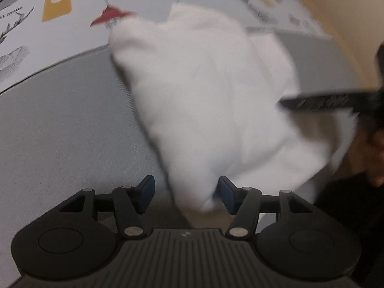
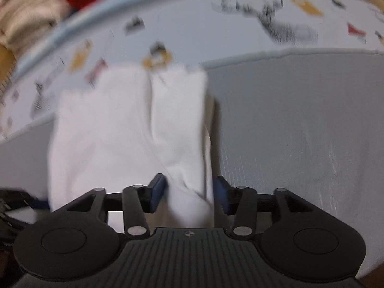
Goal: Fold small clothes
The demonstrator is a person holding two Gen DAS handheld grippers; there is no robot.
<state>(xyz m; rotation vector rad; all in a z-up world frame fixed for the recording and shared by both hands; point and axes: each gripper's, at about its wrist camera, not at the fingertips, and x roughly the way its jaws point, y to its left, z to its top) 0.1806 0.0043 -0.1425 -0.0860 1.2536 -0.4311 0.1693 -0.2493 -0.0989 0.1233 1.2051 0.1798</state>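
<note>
A small white garment [image 1: 204, 100] hangs in the air, blurred by motion, over a grey mat [image 1: 60, 132]. Its lower corner dangles between the blue pads of my left gripper [image 1: 186, 193], whose jaws stand apart around it. In the right wrist view the same white garment [image 2: 134, 124] hangs doubled in two lobes, and a bunched end sits between the blue pads of my right gripper [image 2: 190, 193], which are also apart with cloth filling the gap. A dark bar of the other gripper [image 1: 324, 100] crosses the cloth at the right.
A pale sheet printed with pictures [image 1: 72, 12] lies beyond the grey mat [image 2: 300, 120] and also shows in the right wrist view [image 2: 216, 24]. A pile of beige and red clothes [image 2: 36, 0] sits at the far left. A wooden edge [image 1: 336, 12] runs along the right.
</note>
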